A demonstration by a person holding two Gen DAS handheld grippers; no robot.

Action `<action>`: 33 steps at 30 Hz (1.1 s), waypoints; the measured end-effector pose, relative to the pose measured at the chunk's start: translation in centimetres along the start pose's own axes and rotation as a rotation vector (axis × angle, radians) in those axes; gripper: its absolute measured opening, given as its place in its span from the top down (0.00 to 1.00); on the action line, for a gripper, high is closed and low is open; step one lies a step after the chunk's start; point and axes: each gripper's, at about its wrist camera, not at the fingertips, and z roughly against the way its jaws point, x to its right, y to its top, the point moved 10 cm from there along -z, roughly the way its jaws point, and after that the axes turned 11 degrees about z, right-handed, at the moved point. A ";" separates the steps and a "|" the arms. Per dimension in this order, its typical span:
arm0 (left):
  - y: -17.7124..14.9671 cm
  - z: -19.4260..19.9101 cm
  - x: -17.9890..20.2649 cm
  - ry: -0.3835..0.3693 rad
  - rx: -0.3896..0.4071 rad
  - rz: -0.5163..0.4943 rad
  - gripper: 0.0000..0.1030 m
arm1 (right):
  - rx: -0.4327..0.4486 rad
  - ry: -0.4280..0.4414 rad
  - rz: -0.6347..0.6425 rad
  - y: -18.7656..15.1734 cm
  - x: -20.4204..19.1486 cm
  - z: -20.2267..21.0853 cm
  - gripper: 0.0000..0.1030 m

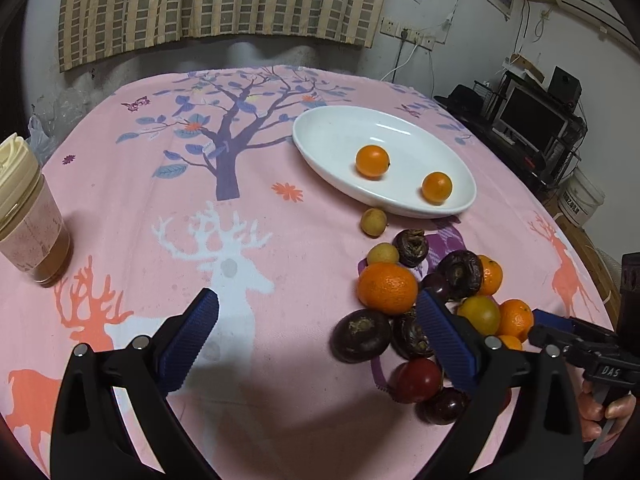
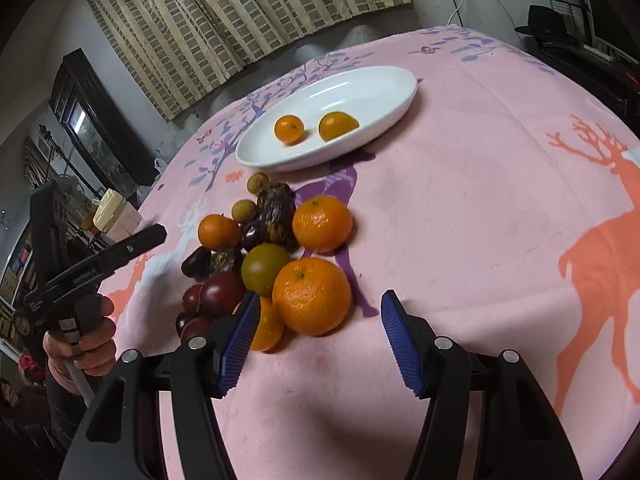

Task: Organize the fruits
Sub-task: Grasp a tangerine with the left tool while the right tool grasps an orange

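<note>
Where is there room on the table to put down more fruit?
The white dish has bare room at its far end, beyond the two small oranges. The pink cloth lies open between the cup and the fruit pile. The pile itself is crowded.

From my left wrist camera, a cream-lidded paper cup (image 1: 28, 216) is cut off by the frame's left edge. My left gripper's blue-padded finger (image 1: 448, 340) hides part of the dark purple fruits (image 1: 412, 332) in the pile. The black right gripper (image 1: 560, 330) runs out of frame at right; its pads are unseen there.
</note>
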 end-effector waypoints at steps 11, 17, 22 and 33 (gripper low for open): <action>0.4 1.4 -0.2 -0.040 0.017 0.026 0.06 | -0.009 0.087 -0.140 0.4 0.3 -1.8 0.48; 0.1 0.9 -0.3 -0.057 -0.012 0.045 0.06 | -0.003 0.116 -0.163 0.3 0.3 -2.1 0.57; -0.6 -0.5 2.4 -0.113 -0.062 -0.054 0.15 | 0.056 0.167 -0.185 0.7 0.3 -1.2 0.57; -1.0 -5.3 4.8 -0.095 -0.182 -0.156 0.46 | 0.093 0.179 -0.190 1.1 0.5 -0.6 0.57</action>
